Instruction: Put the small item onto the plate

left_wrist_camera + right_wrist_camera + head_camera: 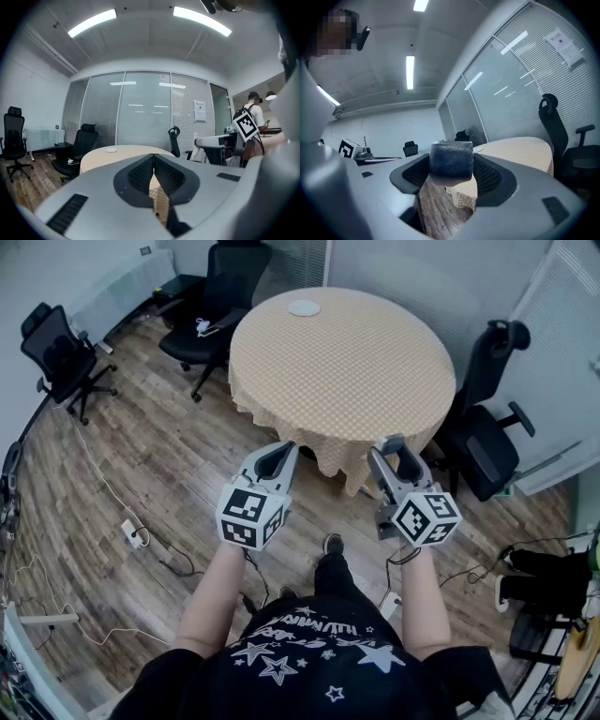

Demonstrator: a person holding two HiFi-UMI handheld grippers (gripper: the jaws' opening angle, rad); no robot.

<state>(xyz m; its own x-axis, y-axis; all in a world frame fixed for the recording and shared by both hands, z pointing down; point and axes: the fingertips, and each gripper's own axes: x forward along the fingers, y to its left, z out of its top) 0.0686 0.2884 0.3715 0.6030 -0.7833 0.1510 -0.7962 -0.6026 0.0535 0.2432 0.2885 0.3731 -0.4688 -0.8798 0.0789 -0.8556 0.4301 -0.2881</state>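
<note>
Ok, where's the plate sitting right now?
In the head view, the white plate lies near the far edge of the round table, left of its middle, close to the black chair beyond.

Bare left forearm [211, 601] and right forearm [427, 601] reach forward, side by side, toward table [342, 352]. Both grippers short of table's near edge, level with each other, tips pointing at table. Jaws of left gripper [277, 457] pressed together, nothing between. Jaws of right gripper [397, 457] spread wide, pads clamping dark block [451, 159]. Marker cubes at wrist ends, facing up.
</note>
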